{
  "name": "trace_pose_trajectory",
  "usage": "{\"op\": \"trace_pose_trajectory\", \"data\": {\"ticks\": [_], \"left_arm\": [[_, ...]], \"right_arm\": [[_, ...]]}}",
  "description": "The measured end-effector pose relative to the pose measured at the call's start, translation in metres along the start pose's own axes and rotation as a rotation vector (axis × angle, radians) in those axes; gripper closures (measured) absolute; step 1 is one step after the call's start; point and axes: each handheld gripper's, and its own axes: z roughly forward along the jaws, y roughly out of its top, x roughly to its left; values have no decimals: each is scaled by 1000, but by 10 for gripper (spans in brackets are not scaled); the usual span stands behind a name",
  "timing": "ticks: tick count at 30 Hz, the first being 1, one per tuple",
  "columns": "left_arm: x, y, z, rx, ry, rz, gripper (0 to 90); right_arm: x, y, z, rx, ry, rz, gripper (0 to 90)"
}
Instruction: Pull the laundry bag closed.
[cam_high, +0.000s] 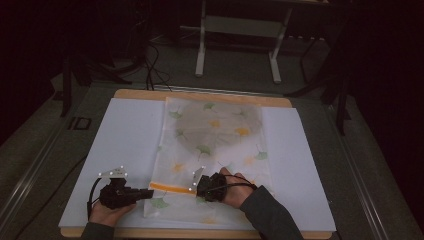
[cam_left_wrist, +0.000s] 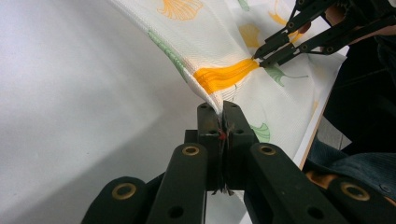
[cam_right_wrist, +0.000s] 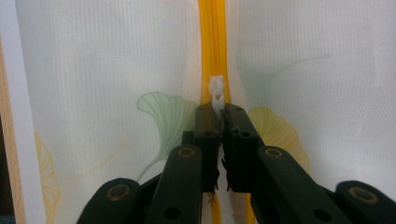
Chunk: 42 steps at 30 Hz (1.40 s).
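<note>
While something grey and round is showing blurry through the mesh bag (cam_high: 215, 135), the left gripper (cam_left_wrist: 220, 122) is pinching the bag's edge by the orange zipper (cam_left_wrist: 224, 77), and the right gripper (cam_right_wrist: 219, 116) is clamping the white zipper pull (cam_right_wrist: 216, 91), hands resting low.

We find the high view dim, the room beyond the table's far edge sunk in near black; only the white sheet (cam_high: 130, 145) on the table (cam_high: 200, 95) and the leaf-printed mesh bag (cam_high: 215, 150) catch soft light. In the left gripper view the sheet is bright with a broad grey shadow toward its lower left; the near jaws are soft-edged. The right gripper view is evenly lit, its weave slightly blurred.
</note>
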Motion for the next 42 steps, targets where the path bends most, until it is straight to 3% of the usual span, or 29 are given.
{"op": "trace_pose_trajectory", "data": {"ticks": [16, 28, 42], "left_arm": [[1, 0, -1, -1, 3, -2, 883], [1, 0, -1, -2, 1, -4, 883], [2, -1, -2, -3, -1, -5, 883]], "right_arm": [[-2, -16, -6, 16, -9, 14, 863], [1, -18, -7, 9, -40, -26, 900], [0, -39, -13, 14, -51, 0, 900]]}}
